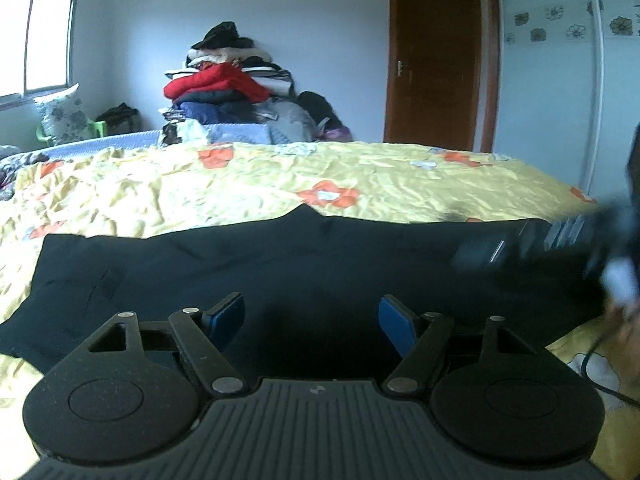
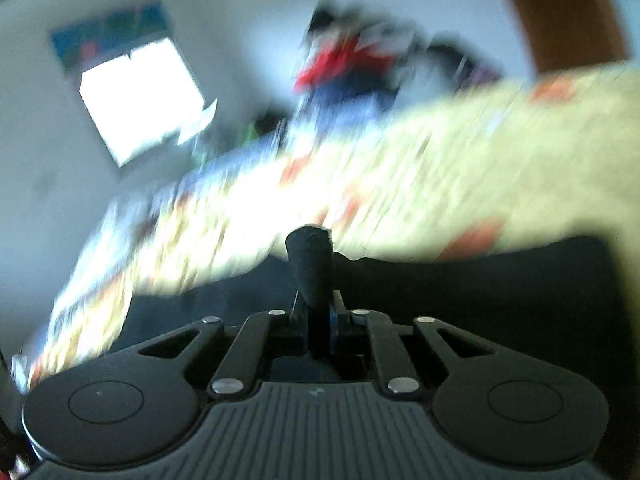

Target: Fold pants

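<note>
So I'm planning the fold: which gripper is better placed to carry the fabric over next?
The right gripper: its fingers are shut on a pinch of the black pants. The left gripper is open above the pants lying on the bedspread, holding nothing.

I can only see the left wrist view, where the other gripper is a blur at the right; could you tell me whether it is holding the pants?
Observer: Yes. In the right wrist view the right gripper is shut on a bunched fold of the black pants, which sticks up between its fingers.
Operator: Thank you. Is that view sharp enough to guide a fold?
Observer: Not the background; the yellow bedspread is smeared by motion there, though the gripper itself is crisp.
Operator: And can you see the left gripper from there?
Observer: No, it does not appear in that view.
</note>
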A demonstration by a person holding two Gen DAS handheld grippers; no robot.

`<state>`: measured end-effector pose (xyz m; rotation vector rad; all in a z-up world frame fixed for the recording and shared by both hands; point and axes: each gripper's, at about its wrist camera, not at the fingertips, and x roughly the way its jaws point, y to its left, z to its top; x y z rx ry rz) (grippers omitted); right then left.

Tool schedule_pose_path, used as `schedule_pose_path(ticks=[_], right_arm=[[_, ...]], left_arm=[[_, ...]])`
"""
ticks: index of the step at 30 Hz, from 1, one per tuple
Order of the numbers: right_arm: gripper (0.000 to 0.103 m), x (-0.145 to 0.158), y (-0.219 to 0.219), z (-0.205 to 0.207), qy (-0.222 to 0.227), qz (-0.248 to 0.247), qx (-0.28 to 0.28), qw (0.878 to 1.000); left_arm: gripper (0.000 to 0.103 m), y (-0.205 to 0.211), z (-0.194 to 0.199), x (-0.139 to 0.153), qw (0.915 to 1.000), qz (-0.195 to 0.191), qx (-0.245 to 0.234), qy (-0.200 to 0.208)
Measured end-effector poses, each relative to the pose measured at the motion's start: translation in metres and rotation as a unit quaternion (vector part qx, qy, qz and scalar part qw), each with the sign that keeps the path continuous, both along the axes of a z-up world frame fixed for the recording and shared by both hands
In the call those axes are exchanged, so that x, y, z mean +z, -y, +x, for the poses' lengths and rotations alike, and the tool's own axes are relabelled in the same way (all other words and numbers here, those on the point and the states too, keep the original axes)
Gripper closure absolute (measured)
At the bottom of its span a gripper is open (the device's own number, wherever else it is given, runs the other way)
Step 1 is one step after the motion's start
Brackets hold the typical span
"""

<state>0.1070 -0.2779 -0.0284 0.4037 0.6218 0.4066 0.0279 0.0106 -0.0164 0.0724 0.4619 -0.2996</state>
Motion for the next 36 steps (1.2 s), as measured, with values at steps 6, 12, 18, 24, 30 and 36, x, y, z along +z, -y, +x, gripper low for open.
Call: schedule_pose_path(ticks=[6,12,18,24,30,36], right_arm=[[0.053,0.022,-0.011,-0.027,0.059,-0.046,0.058,0.995],[0.029,0.028,0.010,-0.038,0.053,-0.143,-0.016,0.988],[0.020,0.004,0.013,-0.056,0.021,-0.156,0.039,0.987],[0.014,0.022,0.077,-0.080,0.036,-0.139,-0.096,0.985],[0.002,0.014,0.113,-0.083,-0.012,-0.103,-0.209,0.972],[0.000,-0.011,0.084,-0.065,-0.060,-0.178,-0.180,0.966]], left_arm=[[0.019,-0.013,0.004,-0.001,0.9993,-0.011,0.033,-0.013],[0.018,-0.016,0.017,0.001,0.9954,-0.057,0.056,-0.052],[0.015,0.012,0.012,0.003,0.9990,0.019,-0.005,-0.039],[0.015,0.033,-0.006,0.000,0.9975,0.061,-0.035,-0.003],[0.012,0.053,0.000,0.017,0.9979,0.036,-0.051,0.017],[0.006,0.085,0.015,0.019,0.9953,0.055,-0.077,0.022]])
